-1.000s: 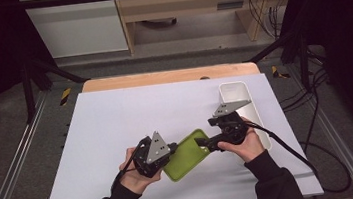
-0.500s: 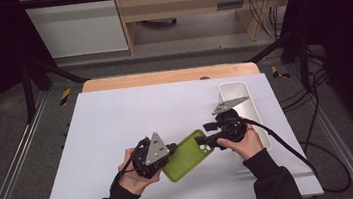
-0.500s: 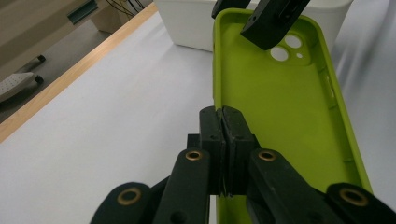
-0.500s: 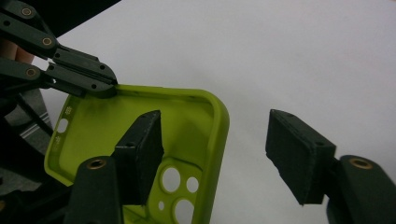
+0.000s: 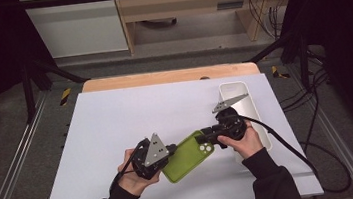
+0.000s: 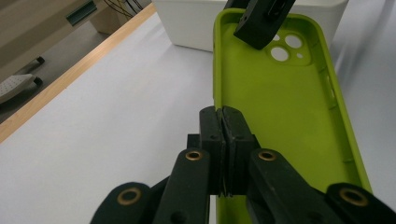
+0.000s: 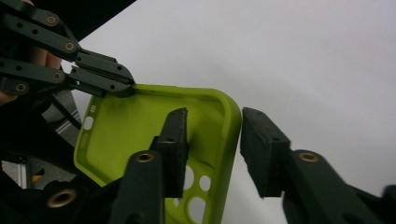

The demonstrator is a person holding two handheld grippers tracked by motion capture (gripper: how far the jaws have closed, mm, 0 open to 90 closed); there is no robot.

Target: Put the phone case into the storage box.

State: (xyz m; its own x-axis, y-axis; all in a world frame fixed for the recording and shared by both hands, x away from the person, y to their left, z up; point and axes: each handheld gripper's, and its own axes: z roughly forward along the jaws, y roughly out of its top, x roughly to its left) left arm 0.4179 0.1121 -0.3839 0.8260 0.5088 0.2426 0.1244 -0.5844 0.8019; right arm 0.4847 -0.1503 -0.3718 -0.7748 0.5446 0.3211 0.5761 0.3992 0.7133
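Left gripper (image 6: 223,140), we note, has its jaws pinched together on the rim of the lime-green flexible phone case (image 5: 188,154), at the end away from the camera holes. We find the case inner side up, near the front edge of the white tabletop (image 5: 116,116), right of the middle, between the two hands.

Right gripper (image 7: 212,149) has just been closing: one jaw stands inside the case, the other outside its camera-hole end wall. The outer pad appears still a sliver clear of the wall, so we do not record a grip yet.

We judge the step in hand to be securing the case at both ends. The next move calls for finishing the right-hand closure squarely on the wall, without buckling the soft rim. A long white rectangular tray (image 5: 257,100) stands just beyond, at the right edge.
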